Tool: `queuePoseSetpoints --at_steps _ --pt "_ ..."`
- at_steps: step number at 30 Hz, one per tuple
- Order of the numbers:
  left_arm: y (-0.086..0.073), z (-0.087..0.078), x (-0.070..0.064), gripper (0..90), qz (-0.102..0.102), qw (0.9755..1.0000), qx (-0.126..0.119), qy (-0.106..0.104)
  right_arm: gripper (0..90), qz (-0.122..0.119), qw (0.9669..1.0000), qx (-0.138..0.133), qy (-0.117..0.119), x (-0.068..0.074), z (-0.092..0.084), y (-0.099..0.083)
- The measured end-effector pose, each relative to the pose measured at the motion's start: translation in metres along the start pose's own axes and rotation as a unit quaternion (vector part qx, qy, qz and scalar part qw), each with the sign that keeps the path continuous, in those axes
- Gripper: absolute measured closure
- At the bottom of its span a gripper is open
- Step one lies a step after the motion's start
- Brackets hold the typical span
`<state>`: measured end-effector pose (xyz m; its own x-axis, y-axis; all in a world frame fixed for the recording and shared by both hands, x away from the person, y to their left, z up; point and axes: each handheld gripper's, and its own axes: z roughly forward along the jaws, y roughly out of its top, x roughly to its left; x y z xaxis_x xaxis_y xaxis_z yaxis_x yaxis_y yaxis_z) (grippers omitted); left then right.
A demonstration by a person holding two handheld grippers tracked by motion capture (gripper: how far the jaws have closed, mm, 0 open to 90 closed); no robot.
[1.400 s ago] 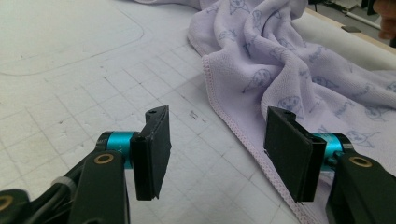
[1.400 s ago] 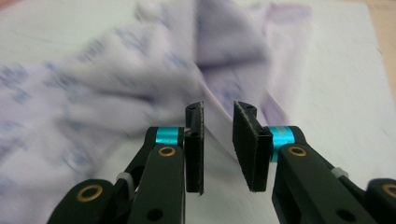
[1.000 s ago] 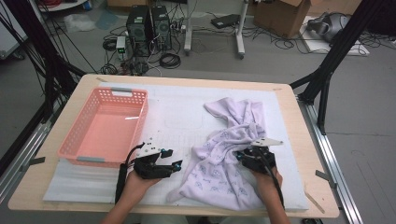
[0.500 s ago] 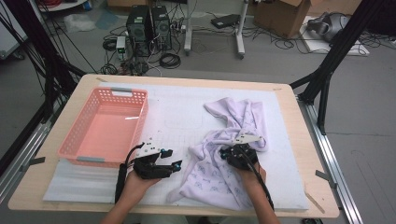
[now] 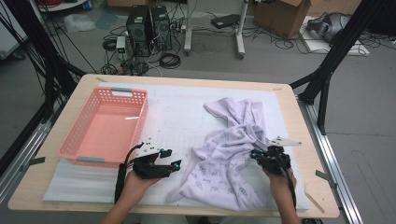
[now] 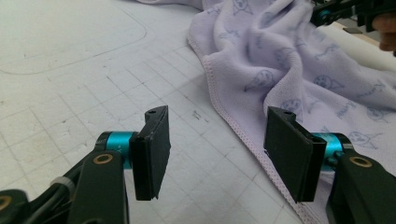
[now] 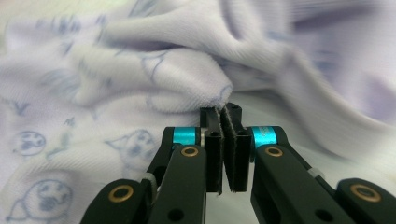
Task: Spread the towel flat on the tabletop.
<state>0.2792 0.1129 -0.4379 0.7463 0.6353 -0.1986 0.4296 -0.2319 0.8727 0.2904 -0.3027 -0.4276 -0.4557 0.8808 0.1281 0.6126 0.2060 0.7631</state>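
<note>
1. A lilac towel (image 5: 231, 156) printed with small figures lies crumpled on the white mat (image 5: 182, 116), on the right half of the table (image 5: 56, 186).
2. The right gripper (image 5: 259, 155) sits at the towel's right edge. In the right gripper view its jaws are pressed together, and a fold of cloth (image 7: 187, 88) seems to run in between the tips. The picture is blurred there, so the pinch is likely rather than certain.
3. Those jaws have just been closing, with the towel's edge between them.
4. The left gripper (image 5: 175, 163) rests on the mat just beside the towel's left hem, held low in the person's hand.
5. In the left gripper view its jaws stand apart with only bare mat between them. The stitched hem (image 6: 229, 121) runs past the right jaw, close to it. Whether it touches is hard to tell.
6. A pink basket (image 5: 70, 140) stands on the left of the mat, well apart from the towel.
</note>
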Motion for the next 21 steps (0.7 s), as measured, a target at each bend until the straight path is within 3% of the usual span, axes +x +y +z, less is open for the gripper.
queuePoseSetpoints --at_steps 4,9,11,13,17,21 --pt "0.000 0.000 0.000 41.3 0.002 1.0000 0.000 0.002 87.5 0.009 0.9986 -0.008 -0.052 -0.013 -0.019 -0.003" --pt "0.000 0.000 0.000 41.3 0.000 1.0000 0.000 0.002 87.3 0.018 0.9967 0.001 -0.079 -0.025 -0.032 -0.013" --pt "0.001 0.001 -0.001 41.3 -0.005 1.0000 -0.001 0.000 84.4 0.043 0.9968 -0.011 -0.067 -0.030 -0.037 -0.017" --pt "0.002 0.002 -0.001 41.3 -0.005 1.0000 0.001 -0.005 76.2 0.052 0.9972 -0.019 -0.051 -0.031 -0.039 -0.019" --pt "0.005 0.008 -0.002 42.0 -0.007 0.9999 0.001 -0.009 66.0 0.061 0.9957 -0.042 -0.057 -0.035 -0.049 -0.021" --pt "0.015 0.022 0.002 45.2 -0.022 0.9996 0.000 -0.017 64.6 0.072 0.9938 -0.059 -0.060 -0.039 -0.060 -0.025"
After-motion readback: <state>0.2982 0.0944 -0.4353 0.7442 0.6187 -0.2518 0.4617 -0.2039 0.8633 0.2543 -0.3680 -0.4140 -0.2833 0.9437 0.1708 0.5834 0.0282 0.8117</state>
